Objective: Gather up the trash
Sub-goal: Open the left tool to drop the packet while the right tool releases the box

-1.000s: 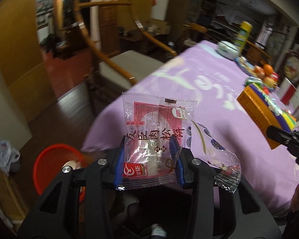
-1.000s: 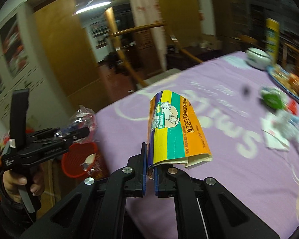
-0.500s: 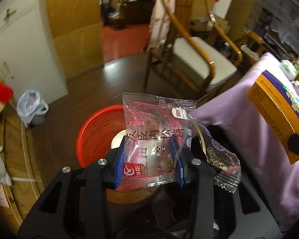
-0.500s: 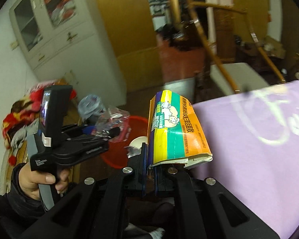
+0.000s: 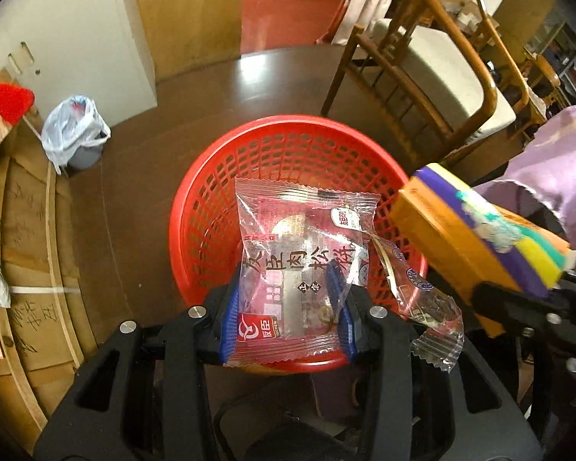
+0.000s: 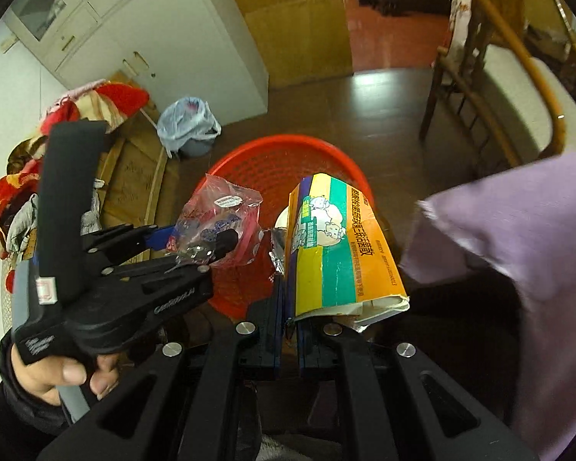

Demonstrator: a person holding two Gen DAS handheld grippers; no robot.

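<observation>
The snack wrapper (image 5: 303, 269), clamped in the left gripper (image 5: 288, 307), was held directly above the red basket (image 5: 288, 134), while the carton (image 6: 338, 253), pinched in the right gripper (image 6: 288, 315), was held over its near rim.

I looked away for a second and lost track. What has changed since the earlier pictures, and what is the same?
Both grippers swung away from the purple-clothed table and down over the red plastic mesh basket on the floor. Nothing was let go: the left gripper still clamps the clear snack wrappers, and the right gripper still pinches the flattened orange, green and yellow carton.
</observation>
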